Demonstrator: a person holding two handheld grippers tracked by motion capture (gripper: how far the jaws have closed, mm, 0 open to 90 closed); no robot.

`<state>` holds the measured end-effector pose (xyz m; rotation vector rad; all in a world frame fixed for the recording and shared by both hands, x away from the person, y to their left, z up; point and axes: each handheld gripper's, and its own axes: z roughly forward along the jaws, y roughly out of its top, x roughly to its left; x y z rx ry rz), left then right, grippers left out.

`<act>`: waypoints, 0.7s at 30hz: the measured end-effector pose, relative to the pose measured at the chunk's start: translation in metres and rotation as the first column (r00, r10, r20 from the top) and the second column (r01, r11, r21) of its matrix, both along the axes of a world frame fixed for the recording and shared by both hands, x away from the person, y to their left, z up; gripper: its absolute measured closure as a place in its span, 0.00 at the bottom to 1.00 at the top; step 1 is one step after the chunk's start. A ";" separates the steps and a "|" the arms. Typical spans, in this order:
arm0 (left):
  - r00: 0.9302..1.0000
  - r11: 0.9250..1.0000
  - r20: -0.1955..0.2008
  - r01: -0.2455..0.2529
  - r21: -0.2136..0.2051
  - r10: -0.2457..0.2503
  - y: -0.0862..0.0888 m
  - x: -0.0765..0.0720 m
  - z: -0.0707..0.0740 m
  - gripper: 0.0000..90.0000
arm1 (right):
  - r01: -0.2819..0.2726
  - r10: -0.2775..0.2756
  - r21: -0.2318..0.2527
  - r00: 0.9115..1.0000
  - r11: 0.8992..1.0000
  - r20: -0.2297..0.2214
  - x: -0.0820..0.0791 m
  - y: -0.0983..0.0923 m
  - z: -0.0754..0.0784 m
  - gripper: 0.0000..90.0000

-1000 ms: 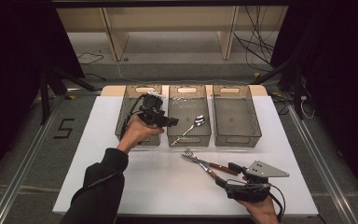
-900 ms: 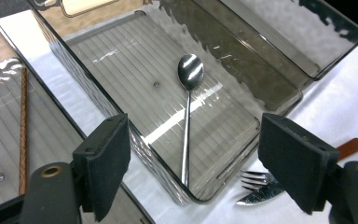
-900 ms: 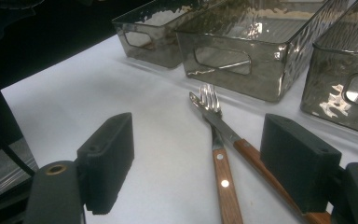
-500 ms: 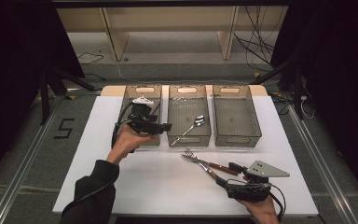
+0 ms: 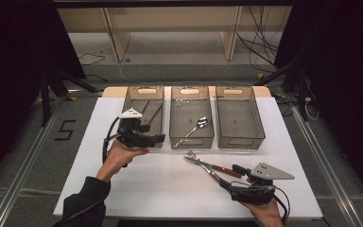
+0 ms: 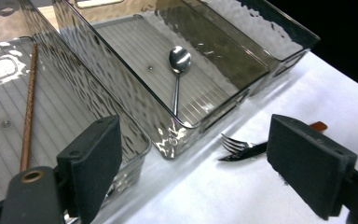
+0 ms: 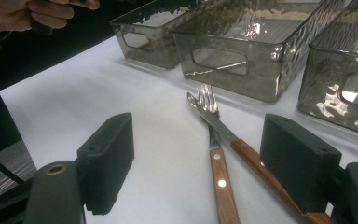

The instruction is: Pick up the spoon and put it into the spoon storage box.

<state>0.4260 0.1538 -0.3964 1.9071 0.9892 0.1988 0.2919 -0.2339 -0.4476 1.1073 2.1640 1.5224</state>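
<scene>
Both jaws wide and empty; we'd guess the right gripper [image 7: 198, 163] should straddle one wooden handle [image 7: 223, 189], not both.

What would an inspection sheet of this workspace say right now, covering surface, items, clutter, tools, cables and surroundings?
Surface: white table, bare in front.
Items: three bins; left bin holds chopsticks, middle bin a spoon, right bin empty. Fork and knife, crossed, on the table.
Clutter: nothing seen.
Tools: left tool open, holding nothing; right tool open around the handles.
Cables: one trails from each tool; more on the floor behind.
Surroundings: wooden frame, dark curtains.
</scene>
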 end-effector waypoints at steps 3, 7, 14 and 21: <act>1.000 1.000 0.008 0.005 -0.007 -0.005 0.005 -0.005 -0.003 0.19 | 0.001 -0.001 -0.001 1.000 1.000 -0.001 0.000 -0.001 0.000 0.30; 1.000 1.000 0.018 0.004 -0.027 -0.004 0.010 -0.014 -0.006 0.18 | 0.001 -0.001 -0.001 1.000 1.000 0.001 0.000 -0.001 0.000 0.30; 0.999 0.999 0.051 0.019 -0.048 -0.017 0.019 -0.037 -0.015 0.18 | 0.003 -0.003 -0.003 1.000 1.000 -0.001 0.000 -0.002 -0.001 0.30; 0.997 0.998 0.080 0.027 -0.053 -0.023 0.025 -0.048 -0.023 0.17 | 0.003 -0.003 -0.003 1.000 1.000 -0.002 0.001 -0.001 -0.001 0.30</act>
